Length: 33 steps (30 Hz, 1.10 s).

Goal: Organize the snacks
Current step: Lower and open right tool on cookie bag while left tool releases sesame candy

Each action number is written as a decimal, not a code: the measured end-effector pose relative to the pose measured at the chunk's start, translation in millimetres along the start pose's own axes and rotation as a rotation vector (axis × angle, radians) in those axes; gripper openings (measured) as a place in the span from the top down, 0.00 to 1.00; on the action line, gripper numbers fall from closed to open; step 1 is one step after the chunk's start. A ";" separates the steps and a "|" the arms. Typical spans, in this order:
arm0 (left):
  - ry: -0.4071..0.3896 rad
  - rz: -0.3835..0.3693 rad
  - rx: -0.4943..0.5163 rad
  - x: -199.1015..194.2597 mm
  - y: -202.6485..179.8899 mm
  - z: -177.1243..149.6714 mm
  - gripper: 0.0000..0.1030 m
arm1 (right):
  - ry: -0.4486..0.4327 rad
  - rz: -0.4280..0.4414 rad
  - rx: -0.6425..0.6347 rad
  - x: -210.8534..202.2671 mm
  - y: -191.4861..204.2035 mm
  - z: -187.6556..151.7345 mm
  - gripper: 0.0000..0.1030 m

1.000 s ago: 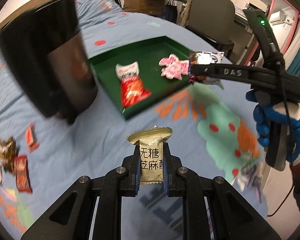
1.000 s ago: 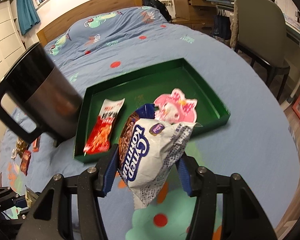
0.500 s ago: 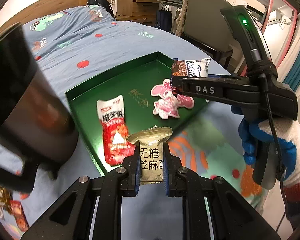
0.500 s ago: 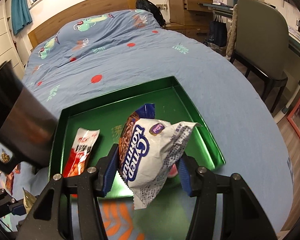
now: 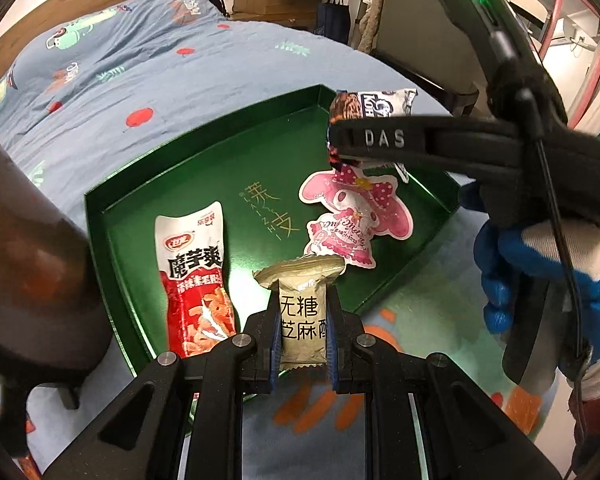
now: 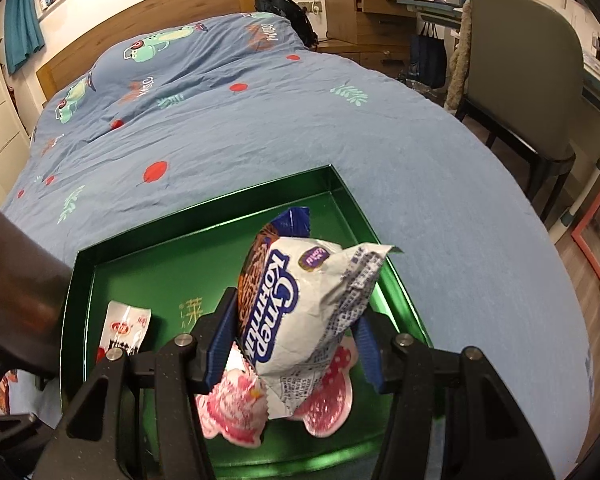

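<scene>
Left wrist view: two packets lie flat in the green tray [image 5: 204,152] — a red-and-white pouch [image 5: 196,280], long axis near-to-far, and a pink character packet [image 5: 352,220]. Left gripper [image 5: 302,340] clamps an upright beige sachet [image 5: 302,312]; right gripper [image 6: 296,344] grips a white snack bag [image 6: 300,312] over the tray.

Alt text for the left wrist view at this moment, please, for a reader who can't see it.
The left gripper grips a small tan snack packet at the near edge of a green tray on a blue bedspread. The tray holds a red-and-white packet and a pink character packet; the right gripper holds a white wrapper above it.
</scene>
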<state>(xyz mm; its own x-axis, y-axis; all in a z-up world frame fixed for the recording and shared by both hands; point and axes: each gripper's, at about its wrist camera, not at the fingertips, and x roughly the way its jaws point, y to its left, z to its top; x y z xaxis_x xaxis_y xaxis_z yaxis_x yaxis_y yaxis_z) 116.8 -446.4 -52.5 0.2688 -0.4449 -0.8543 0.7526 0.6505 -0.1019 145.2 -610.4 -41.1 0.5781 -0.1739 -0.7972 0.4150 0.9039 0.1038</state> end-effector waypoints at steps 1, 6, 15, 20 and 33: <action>0.001 -0.007 -0.004 2.2 0.4 0.2 0.86 | 0.001 -0.001 0.002 2.3 -0.4 1.1 0.38; 0.011 -0.010 -0.009 9.0 1.7 -0.3 0.85 | 0.016 0.003 0.012 16.9 -2.6 2.1 0.38; 0.023 -0.006 -0.025 18.2 5.3 -2.7 0.85 | 0.020 -0.003 0.015 31.6 -3.5 -0.4 0.38; 0.026 -0.004 -0.028 21.8 6.0 -2.3 0.85 | 0.016 -0.010 0.015 36.5 -2.6 1.0 0.38; 0.044 0.012 -0.042 35.5 11.8 -2.8 0.85 | 0.011 -0.009 0.002 43.4 -0.5 0.8 0.36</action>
<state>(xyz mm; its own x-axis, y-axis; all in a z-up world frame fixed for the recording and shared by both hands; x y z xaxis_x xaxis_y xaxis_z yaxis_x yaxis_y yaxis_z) 133.5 -452.8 -85.4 0.2500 -0.4102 -0.8771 0.7235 0.6811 -0.1124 170.7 -618.8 -75.3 0.5668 -0.1779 -0.8044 0.4216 0.9015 0.0977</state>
